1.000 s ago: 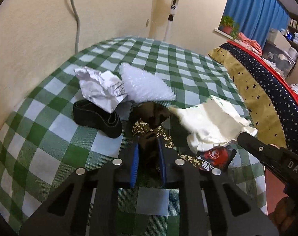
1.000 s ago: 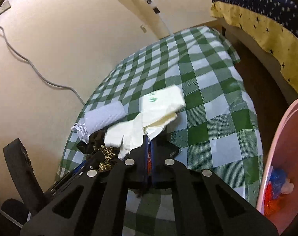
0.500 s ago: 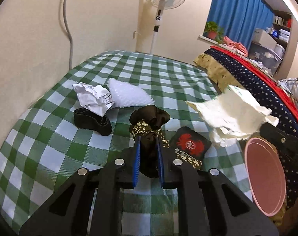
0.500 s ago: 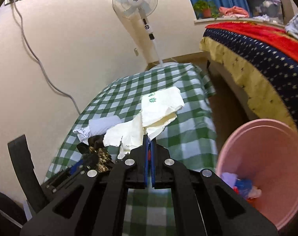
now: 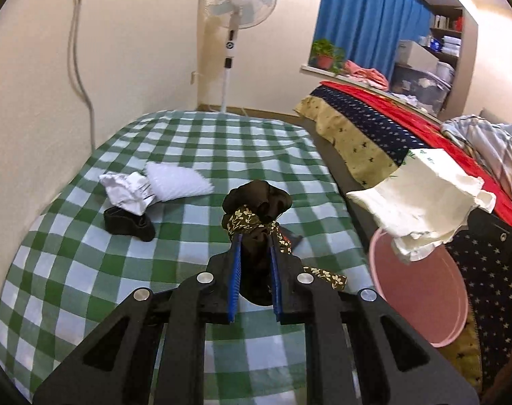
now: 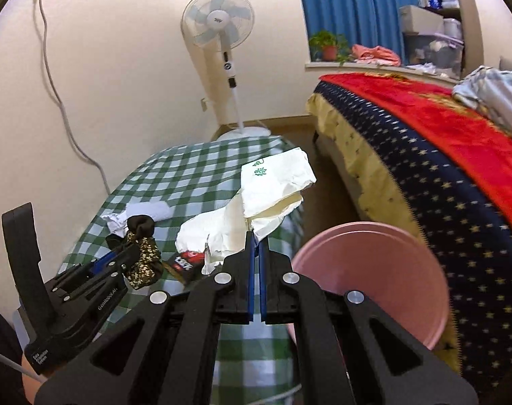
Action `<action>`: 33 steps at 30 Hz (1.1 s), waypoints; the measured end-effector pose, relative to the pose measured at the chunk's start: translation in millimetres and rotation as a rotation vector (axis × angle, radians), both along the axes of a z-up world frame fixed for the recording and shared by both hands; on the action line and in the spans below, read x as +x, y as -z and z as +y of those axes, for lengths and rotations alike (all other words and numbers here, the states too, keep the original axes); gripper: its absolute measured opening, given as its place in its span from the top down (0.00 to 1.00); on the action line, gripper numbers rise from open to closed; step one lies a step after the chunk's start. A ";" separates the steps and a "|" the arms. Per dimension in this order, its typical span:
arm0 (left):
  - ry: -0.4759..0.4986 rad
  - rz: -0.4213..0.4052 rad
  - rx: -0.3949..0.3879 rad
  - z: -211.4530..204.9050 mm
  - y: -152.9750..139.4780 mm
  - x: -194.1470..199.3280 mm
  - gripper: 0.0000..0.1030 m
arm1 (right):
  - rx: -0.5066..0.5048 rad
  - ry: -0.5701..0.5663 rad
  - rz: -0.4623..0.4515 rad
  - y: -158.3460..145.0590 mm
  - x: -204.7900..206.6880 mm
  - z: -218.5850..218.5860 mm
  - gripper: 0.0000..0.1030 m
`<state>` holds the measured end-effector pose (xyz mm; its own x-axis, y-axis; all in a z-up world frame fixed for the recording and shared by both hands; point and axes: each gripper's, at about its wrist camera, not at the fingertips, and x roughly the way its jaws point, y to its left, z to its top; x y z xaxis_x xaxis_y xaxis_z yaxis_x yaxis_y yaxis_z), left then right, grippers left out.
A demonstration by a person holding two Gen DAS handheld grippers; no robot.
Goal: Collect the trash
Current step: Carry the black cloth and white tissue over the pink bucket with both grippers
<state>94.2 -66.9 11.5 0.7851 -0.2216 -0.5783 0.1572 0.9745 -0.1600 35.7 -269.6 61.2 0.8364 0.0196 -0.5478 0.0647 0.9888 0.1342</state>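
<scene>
Both grippers carry trash clear of the table. Nearest, the left gripper [image 5: 254, 253] is clamped on a dark scrunchie with a floral ribbon [image 5: 256, 209]; the right gripper [image 6: 256, 246] is pinched tight on a crumpled white paper bag [image 6: 256, 202], hanging beside the pink bin [image 6: 370, 270]. Transport looks underway; next, each load needs positioning over the bin's mouth before release. Farther off, a snack wrapper [image 6: 186, 263], crumpled paper [image 5: 126, 192], bubble wrap [image 5: 178, 185] and a black band [image 5: 129, 224] lie on the checked tablecloth [image 5: 70, 270].
</scene>
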 end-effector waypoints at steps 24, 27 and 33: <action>0.345 -0.077 0.026 -115.6 -4.1 -21.4 0.85 | -0.080 0.422 0.020 2.0 -51.5 -108.3 0.98; 0.366 -0.072 0.026 -125.1 -0.2 -17.1 0.85 | -0.086 0.438 0.025 6.5 -47.3 -112.0 0.98; 0.402 -0.061 0.033 -141.2 9.0 -9.8 0.85 | -0.102 0.451 0.043 16.2 -40.5 -112.5 0.98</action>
